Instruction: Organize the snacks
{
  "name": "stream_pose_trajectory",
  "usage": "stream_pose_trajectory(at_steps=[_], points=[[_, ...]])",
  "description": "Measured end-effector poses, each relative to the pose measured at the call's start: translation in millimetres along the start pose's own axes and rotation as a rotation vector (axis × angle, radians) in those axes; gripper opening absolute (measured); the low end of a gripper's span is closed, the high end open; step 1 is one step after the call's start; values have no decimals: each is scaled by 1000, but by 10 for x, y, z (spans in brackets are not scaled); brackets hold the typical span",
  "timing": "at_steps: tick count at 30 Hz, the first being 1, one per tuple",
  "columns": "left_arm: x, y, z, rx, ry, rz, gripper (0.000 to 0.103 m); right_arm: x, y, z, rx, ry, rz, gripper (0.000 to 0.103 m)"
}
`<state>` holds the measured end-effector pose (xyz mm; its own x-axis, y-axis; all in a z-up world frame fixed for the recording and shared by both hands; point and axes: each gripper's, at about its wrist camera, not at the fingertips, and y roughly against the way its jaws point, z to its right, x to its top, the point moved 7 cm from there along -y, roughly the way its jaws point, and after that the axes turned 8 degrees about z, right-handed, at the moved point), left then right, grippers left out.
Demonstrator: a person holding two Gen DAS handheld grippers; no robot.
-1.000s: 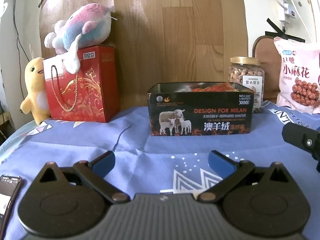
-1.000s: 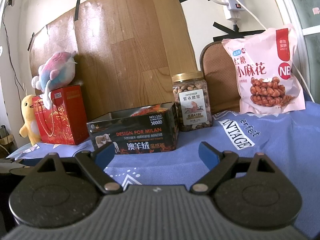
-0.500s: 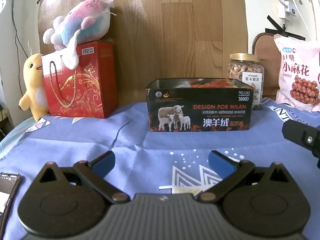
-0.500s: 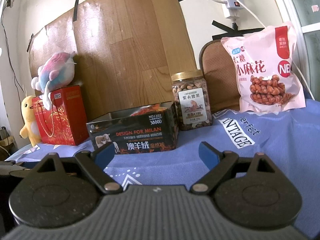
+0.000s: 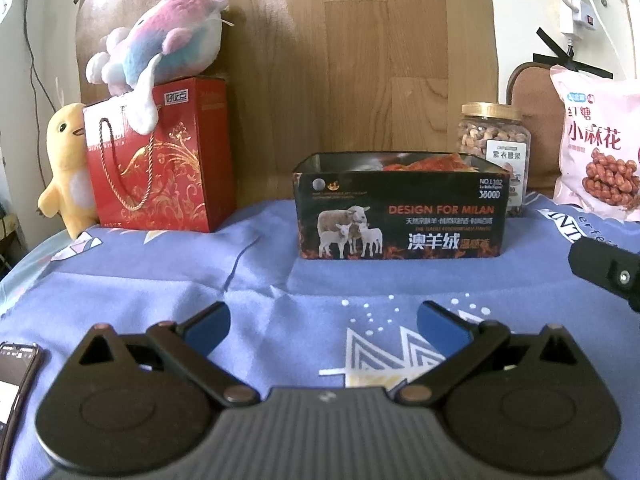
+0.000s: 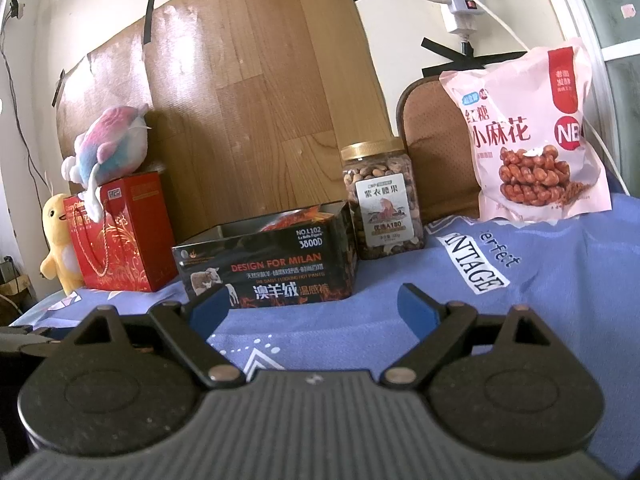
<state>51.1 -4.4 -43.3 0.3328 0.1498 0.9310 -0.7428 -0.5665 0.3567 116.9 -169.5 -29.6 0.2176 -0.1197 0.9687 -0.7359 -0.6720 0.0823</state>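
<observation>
One blue printed cloth (image 5: 168,280) was seen covering the surface that carried everything. Behind its far edge, one wood-grain board (image 6: 256,80) was taped upright against the wall.

Three snack items were counted. One pink bag of fried dough twists (image 6: 532,136) was propped upright at the far right of the cloth, leaning on a brown chair back (image 6: 432,152). One black rectangular tin (image 5: 400,216), printed "DESIGN FOR MILAN" with three sheep, was set near the far edge at the middle, open at the top, with one red-orange packet (image 5: 424,162) showing above its rim. One clear jar of nuts (image 6: 382,200) with a gold lid was stood just beside the tin's right end, toward the far edge.

At the far left, one red gift bag (image 5: 160,160) with a rope handle was stood upright, with one pink-and-blue plush toy (image 5: 168,44) laid on top of it and one yellow plush chick (image 5: 66,168) placed against its left side. One phone (image 5: 16,380) was laid at the near left edge.

Two grippers were counted. The left gripper (image 5: 323,326) was held low over the near cloth with its blue fingers (image 5: 208,326) spread apart and nothing between them. The right gripper (image 6: 314,310) was likewise held with its fingers (image 6: 418,312) wide apart and unloaded, well short of the tin.
</observation>
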Motion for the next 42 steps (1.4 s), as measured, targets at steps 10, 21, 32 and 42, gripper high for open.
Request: stream_pose_trajectory(at_steps=[10, 21, 32, 42], points=[[-1, 2, 9, -3, -7, -2, 103, 0, 6, -7, 0, -1, 0, 93], [0, 6, 20, -11, -12, -4, 103, -7, 14, -20, -1, -3, -1, 93], [-4, 5, 29, -7, -24, -5, 103, 1, 7, -7, -2, -5, -1, 93], [-7, -5, 20, -6, -21, -10, 103, 2, 6, -8, -3, -6, -2, 93]])
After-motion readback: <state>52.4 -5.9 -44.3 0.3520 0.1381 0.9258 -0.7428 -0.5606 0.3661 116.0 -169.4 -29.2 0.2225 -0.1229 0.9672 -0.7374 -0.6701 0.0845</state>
